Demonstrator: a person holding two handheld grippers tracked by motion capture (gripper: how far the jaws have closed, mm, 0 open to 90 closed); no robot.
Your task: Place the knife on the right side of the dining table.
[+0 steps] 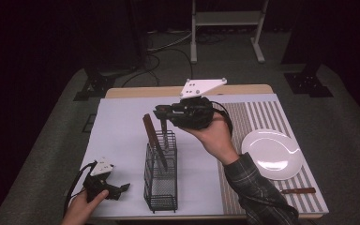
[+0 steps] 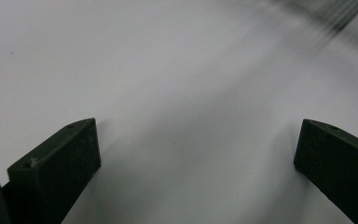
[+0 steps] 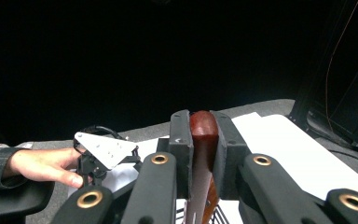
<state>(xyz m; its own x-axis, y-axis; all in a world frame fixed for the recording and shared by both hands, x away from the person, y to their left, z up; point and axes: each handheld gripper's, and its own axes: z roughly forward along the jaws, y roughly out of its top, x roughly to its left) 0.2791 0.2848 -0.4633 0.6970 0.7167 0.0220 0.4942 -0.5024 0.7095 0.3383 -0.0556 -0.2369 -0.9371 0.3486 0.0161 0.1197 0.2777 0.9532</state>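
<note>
A black wire basket (image 1: 161,180) stands on the white mat near the front of the table. My right gripper (image 1: 162,113) hovers over its far end, shut on the red-brown wooden handle (image 3: 204,140) of a utensil (image 1: 164,129) that hangs down into the basket. In the right gripper view the pads (image 3: 181,135) press on both sides of that handle. A second brown-handled utensil (image 1: 152,138) leans in the basket. My left gripper (image 1: 117,190) rests low at the front left, jaws wide open over bare white mat (image 2: 182,93), nothing between them.
A white plate (image 1: 273,153) sits on the striped mat (image 1: 258,117) at the right. A brown-handled utensil (image 1: 298,191) lies near the front right corner. The other hand with the left gripper (image 3: 103,154) shows in the right gripper view. A metal stand (image 1: 227,28) is behind the table.
</note>
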